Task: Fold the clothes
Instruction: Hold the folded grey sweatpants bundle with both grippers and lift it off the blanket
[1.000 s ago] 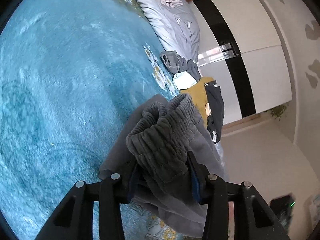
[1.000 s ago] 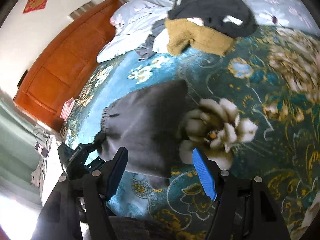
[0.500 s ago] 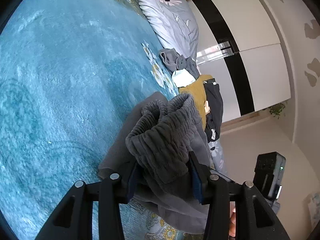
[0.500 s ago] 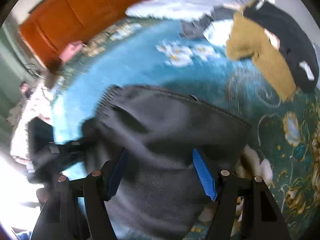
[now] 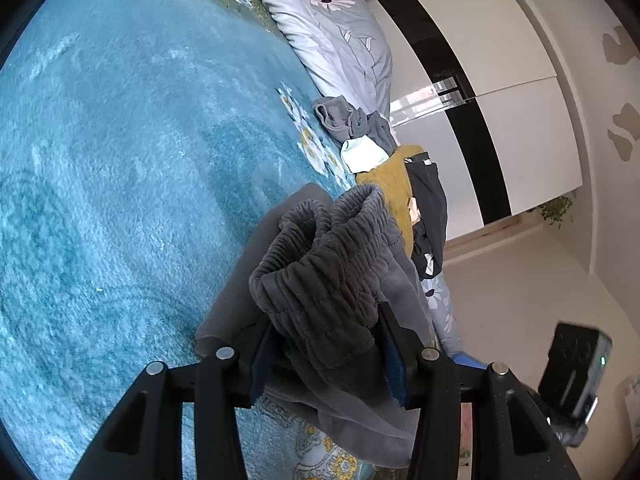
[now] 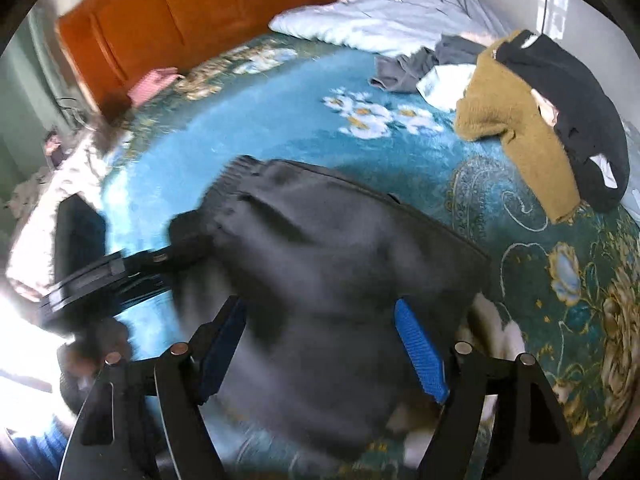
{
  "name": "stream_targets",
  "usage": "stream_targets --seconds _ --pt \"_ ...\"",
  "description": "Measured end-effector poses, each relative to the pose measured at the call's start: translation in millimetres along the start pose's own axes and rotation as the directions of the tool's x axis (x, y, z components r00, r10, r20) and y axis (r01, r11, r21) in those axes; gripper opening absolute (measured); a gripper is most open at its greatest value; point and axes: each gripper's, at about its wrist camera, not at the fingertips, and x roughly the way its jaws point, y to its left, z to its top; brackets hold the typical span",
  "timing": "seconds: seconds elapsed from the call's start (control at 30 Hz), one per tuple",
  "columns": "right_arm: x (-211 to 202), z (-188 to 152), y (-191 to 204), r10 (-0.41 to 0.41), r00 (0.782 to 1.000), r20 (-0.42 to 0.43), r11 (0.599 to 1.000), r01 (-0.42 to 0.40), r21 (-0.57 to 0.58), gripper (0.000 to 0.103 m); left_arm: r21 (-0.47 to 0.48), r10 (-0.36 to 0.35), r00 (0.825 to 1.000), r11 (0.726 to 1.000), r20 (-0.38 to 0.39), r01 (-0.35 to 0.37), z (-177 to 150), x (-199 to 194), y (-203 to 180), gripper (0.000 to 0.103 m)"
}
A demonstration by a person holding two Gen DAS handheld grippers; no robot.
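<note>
Grey sweatpants [image 5: 320, 280] lie on the blue floral bedspread [image 5: 120, 160]. My left gripper [image 5: 326, 360] is shut on their bunched elastic waistband and holds it off the bed. In the right wrist view the sweatpants [image 6: 320, 280] spread wide below my right gripper [image 6: 320, 348], which is open with the cloth between and under its blue pads. The left gripper [image 6: 188, 240] shows there at the waistband end. That view is blurred by motion.
A pile of clothes sits at the bed's far side: a mustard sweater [image 6: 516, 120], a black garment [image 6: 580, 112], grey clothes [image 6: 416, 64] and a white item [image 6: 448, 84]. A grey quilt [image 6: 400, 16] lies by the orange headboard [image 6: 180, 20]. White wardrobe doors [image 5: 500, 80] stand beyond the bed.
My right gripper has moved in over the sweatpants, which now fill its view. The left gripper has kept its hold on the waistband and barely moved.
</note>
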Motion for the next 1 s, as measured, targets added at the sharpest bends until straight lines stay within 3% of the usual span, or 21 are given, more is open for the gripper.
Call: stream_targets --seconds 0.23,0.53,0.7,0.83,0.93,1.0 --pt "25.6 -22.0 -4.1 0.009 0.997 -0.080 1.000 -0.009 0.003 0.079 0.018 0.004 1.000 1.000 -0.012 -0.004 -0.9 -0.8 0.1 0.052" --pt "38.2 -30.6 -0.2 0.007 0.997 -0.075 1.000 -0.008 -0.013 0.088 0.098 0.054 0.999 0.994 0.008 -0.054 -2.6 -10.9 -12.5 0.056" --pt "8.1 -38.0 -15.7 0.079 0.997 0.026 0.992 -0.081 0.097 0.088 0.116 0.088 0.994 0.989 0.057 -0.094 1.1 -27.9 -13.4 0.062" --pt "-8.7 -44.6 -43.4 0.077 0.992 0.098 0.976 -0.095 0.195 0.088 0.069 0.167 0.977 0.982 0.135 -0.177 10.4 -46.3 -1.1 0.068" --pt "-6.8 -55.8 -74.9 0.097 0.989 0.114 0.937 -0.130 0.325 0.088 -0.032 0.091 0.991 0.996 0.101 -0.088 18.0 -47.4 19.4 0.071" --pt "-1.0 -64.4 -92.3 0.137 0.983 0.123 0.897 -0.176 0.405 0.088 -0.072 0.033 0.998 0.997 0.062 -0.028 21.5 -40.3 27.1 0.078"
